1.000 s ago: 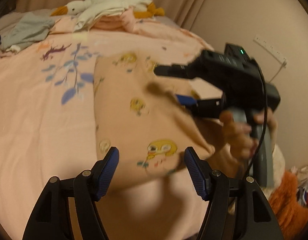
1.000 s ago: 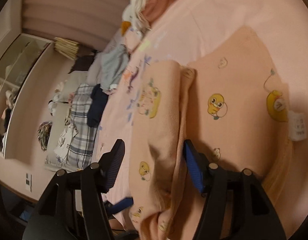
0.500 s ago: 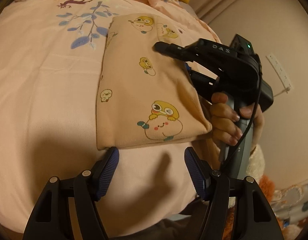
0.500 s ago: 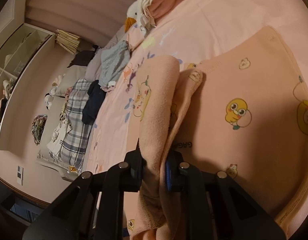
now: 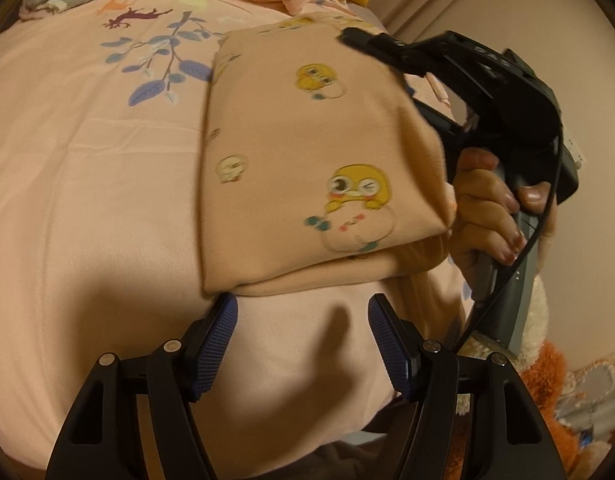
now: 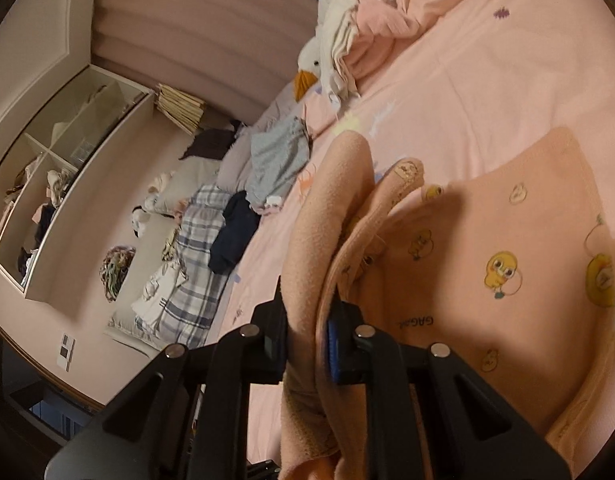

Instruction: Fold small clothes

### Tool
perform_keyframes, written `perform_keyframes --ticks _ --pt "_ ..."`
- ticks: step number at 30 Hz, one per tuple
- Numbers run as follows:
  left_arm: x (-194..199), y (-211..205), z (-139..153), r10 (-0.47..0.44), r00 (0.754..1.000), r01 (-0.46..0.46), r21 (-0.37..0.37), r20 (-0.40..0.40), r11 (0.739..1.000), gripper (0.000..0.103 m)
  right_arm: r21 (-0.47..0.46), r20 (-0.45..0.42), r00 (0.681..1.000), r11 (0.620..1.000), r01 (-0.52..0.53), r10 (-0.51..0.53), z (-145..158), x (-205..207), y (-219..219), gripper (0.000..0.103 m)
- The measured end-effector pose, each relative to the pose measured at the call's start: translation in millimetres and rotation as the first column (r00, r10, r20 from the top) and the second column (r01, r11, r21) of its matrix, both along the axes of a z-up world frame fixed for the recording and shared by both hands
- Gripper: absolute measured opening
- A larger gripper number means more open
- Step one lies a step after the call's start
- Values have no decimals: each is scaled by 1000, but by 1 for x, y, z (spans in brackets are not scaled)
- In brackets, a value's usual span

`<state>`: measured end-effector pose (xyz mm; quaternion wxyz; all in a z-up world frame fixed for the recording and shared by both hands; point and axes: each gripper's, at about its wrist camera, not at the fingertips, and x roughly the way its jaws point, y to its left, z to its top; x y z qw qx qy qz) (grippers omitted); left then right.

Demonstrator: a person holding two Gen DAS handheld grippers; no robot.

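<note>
We see the peach garment (image 5: 307,168) lying folded on the bed (image 5: 87,200), mid-frame. The right gripper (image 6: 307,332) has just closed its jaws on a raised fold, seemingly several layers. The left gripper (image 5: 303,336) hovers below the hem, jaws apart and empty.

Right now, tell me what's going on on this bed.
A person is folding a peach fleece garment with chick prints on a pink bedspread, using a handheld gripper in each hand. The right gripper has just been closing its jaws and now pinches a bunched fold along the garment's edge. The left gripper is open and empty, just short of the garment's near edge. More clothes lie farther up the bed.
</note>
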<state>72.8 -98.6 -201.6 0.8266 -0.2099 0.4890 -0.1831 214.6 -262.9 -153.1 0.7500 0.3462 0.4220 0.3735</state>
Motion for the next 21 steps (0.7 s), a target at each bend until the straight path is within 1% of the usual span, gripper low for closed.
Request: perform_keyframes --ticks 2,3,4,6,8,9,11,14,16,18,20,21 --pt "0 1 0 15 1000 -15 -1 -4 1000 66 25 17 1000 1000 4 -5 5 -2 -6 16" --pt "0 0 1 19 1000 -19 14 -3 1000 66 27 21 1000 1000 7 -7 6 -3 -8 16" --pt "0 -1 1 21 1000 -21 39 -1 999 66 26 28 1000 1000 12 -12 9 -4 -11 16" --pt "-2 -6 3 34 999 -37 115 29 993 66 26 39 999 999 25 -26 11 -5 -17 16" --pt "-3 -12 5 36 997 -49 208 68 977 66 38 43 998 999 37 -38 13 -5 -23 16" --pt "-4 -15 6 37 996 -54 238 78 970 66 45 46 998 998 41 -43 14 -5 -26 16" --pt "-1 -22 5 40 994 -68 290 102 955 66 57 49 997 997 50 -53 15 -6 -31 16" --pt "5 -31 0 34 990 -85 375 140 923 66 56 49 997 997 54 -56 15 -7 -35 16" --pt "0 -32 -2 36 984 -104 402 173 910 66 41 36 997 997 62 -63 13 -5 -38 16" --pt "-3 -36 -4 20 979 -106 428 201 898 54 23 18 997 997 76 -76 8 -4 -43 16" --pt "-10 -38 -4 -15 976 -82 435 216 897 29 -12 -13 996 996 90 -90 2 -4 -46 15" --pt "-9 -40 1 -23 976 -77 439 219 895 28 -28 -16 996 996 90 -91 1 -4 -47 14"
